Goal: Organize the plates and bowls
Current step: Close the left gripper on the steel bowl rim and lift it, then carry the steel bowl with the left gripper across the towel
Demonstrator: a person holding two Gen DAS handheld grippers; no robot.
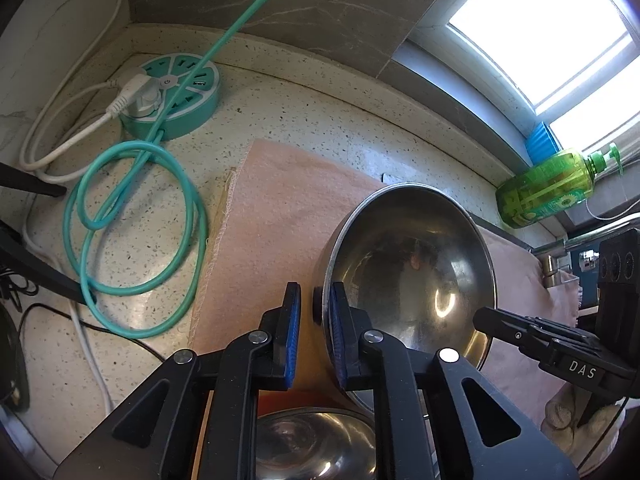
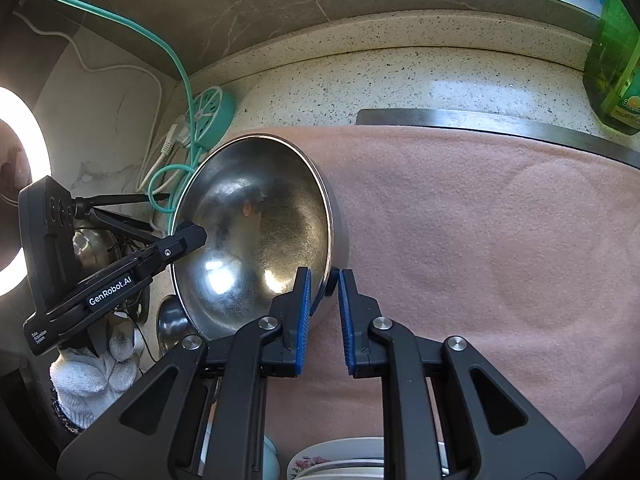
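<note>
A large steel bowl (image 1: 416, 264) hangs tilted over the pink cloth (image 1: 280, 208), held by both grippers on opposite sides of its rim. My left gripper (image 1: 316, 300) is shut on the bowl's near rim, one blue pad inside and one outside. The right gripper's tip (image 1: 486, 318) reaches the rim from the right. In the right wrist view the same bowl (image 2: 256, 220) faces me, with my right gripper (image 2: 325, 280) shut on its right rim and the left gripper (image 2: 192, 236) at its left rim. A second steel bowl (image 1: 316, 440) sits below.
White flowered plates (image 2: 340, 460) lie under the right gripper. A teal round power strip (image 1: 176, 96) with coiled teal and white cables sits at the back left. A green soap bottle (image 1: 548, 188) stands by the window. A faucet (image 1: 560, 252) and a steel sink edge (image 2: 480, 120) lie beyond the cloth.
</note>
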